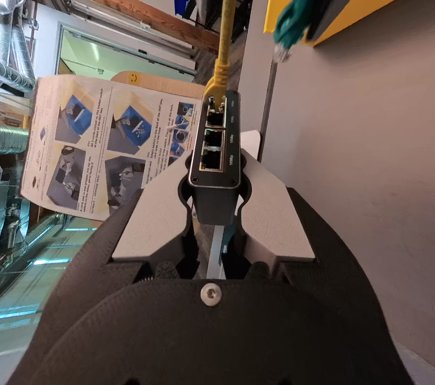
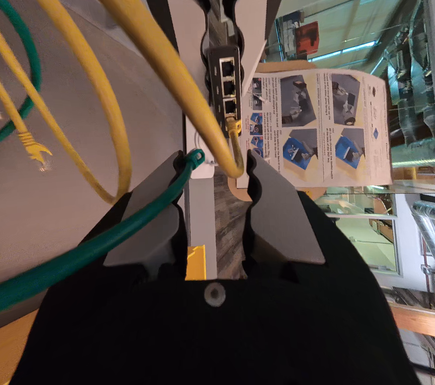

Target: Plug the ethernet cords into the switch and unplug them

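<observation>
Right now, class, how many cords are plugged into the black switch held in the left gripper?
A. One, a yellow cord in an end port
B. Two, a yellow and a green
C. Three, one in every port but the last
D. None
A: only the yellow cord sits in the switch, at an end port; the other three ports are empty, and the green cord lies across a finger of the open right gripper, not plugged in.

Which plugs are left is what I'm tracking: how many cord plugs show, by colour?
Yellow plugs: 2, one in the switch, one loose
Green plugs: 1, loose
Total: 3
</observation>
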A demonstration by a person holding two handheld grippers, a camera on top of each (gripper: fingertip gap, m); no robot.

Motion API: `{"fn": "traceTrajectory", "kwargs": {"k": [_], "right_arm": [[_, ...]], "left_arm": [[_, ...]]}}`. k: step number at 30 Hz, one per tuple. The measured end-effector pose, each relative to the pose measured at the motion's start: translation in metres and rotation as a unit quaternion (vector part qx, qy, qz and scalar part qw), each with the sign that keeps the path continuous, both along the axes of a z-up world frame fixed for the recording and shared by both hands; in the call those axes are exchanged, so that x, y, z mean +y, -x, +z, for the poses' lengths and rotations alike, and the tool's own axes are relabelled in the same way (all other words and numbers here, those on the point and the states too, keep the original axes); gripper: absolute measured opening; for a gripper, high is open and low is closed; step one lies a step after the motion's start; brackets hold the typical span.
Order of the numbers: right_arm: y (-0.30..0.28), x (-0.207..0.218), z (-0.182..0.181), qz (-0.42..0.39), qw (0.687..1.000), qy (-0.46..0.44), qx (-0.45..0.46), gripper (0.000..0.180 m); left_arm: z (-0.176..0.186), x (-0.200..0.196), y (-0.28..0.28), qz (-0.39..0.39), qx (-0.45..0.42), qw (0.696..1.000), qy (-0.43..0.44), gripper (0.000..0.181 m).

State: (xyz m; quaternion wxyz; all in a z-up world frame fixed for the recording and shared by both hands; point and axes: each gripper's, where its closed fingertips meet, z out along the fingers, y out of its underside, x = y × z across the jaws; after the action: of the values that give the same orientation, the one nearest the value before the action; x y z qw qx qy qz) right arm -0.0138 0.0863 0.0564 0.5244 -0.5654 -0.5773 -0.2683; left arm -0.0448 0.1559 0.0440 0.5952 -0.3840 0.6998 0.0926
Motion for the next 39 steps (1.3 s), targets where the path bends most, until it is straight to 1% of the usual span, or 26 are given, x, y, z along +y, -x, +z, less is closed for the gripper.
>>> {"fn": "traceTrajectory", "kwargs": {"k": [3,6,7,9,13,17,19,21,22,24,26,28,30,32,34,37,39], "right_arm": [[-0.009,0.014,-0.008,-0.015,1.0,-0.009,-0.012,0.056],[0.004,0.008,0.0,0.021,0.999,-0.023,0.014,0.046],[0.006,0.005,0.002,0.026,0.999,-0.02,0.021,0.045],[0.006,0.001,0.001,0.025,0.999,-0.006,0.022,0.045],[-0.009,0.004,-0.015,-0.001,0.999,0.043,0.011,0.045],[-0.024,0.012,-0.035,-0.02,0.995,0.092,0.025,0.045],[-0.031,0.016,-0.039,-0.025,0.994,0.101,0.032,0.043],[-0.034,0.015,-0.039,-0.02,0.993,0.107,0.044,0.034],[-0.036,0.012,-0.039,-0.017,0.992,0.114,0.047,0.018],[-0.043,0.008,-0.035,-0.024,0.991,0.119,0.056,0.017],[-0.061,0.006,-0.031,-0.057,0.99,0.119,0.055,0.017],[-0.089,0.007,-0.021,-0.112,0.988,0.097,0.051,0.017],[-0.111,0.001,-0.009,-0.152,0.983,0.082,0.064,0.017],[-0.123,-0.006,0.013,-0.179,0.979,0.043,0.085,0.018],[-0.125,-0.012,0.035,-0.188,0.977,0.018,0.102,0.017],[-0.136,-0.01,0.076,-0.222,0.972,-0.006,0.071,0.017],[-0.15,-0.008,0.112,-0.253,0.966,-0.015,0.043,0.017]], "left_arm": [[0.004,-0.013,-0.006,-0.028,-0.011,1.0,0.007,0.033],[0.003,-0.017,-0.008,-0.031,-0.003,1.0,0.001,0.033],[0.002,-0.016,-0.008,-0.029,0.001,1.0,-0.005,0.033],[0.002,-0.016,-0.008,-0.03,0.002,1.0,-0.006,0.033],[0.009,-0.009,0.002,-0.02,-0.011,1.0,-0.004,0.033],[0.023,-0.001,0.02,-0.012,-0.04,0.999,0.005,0.033],[0.033,0.003,0.03,-0.006,-0.059,0.998,0.008,0.033],[0.041,0.005,0.039,0.0,-0.074,0.997,0.009,0.033],[0.045,0.005,0.044,0.002,-0.081,0.997,0.01,0.033],[0.055,0.005,0.053,0.005,-0.097,0.995,0.01,0.033],[0.067,0.002,0.062,0.006,-0.118,0.993,0.012,0.033],[0.08,-0.004,0.072,0.001,-0.143,0.99,0.014,0.033],[0.09,-0.011,0.079,-0.008,-0.163,0.986,0.02,0.033],[0.097,-0.016,0.086,-0.013,-0.175,0.984,0.023,0.033],[0.101,-0.017,0.092,-0.012,-0.183,0.983,0.024,0.033],[0.106,-0.017,0.097,-0.013,-0.196,0.98,0.028,0.033],[0.107,-0.017,0.098,-0.016,-0.202,0.979,0.032,0.033]]}}
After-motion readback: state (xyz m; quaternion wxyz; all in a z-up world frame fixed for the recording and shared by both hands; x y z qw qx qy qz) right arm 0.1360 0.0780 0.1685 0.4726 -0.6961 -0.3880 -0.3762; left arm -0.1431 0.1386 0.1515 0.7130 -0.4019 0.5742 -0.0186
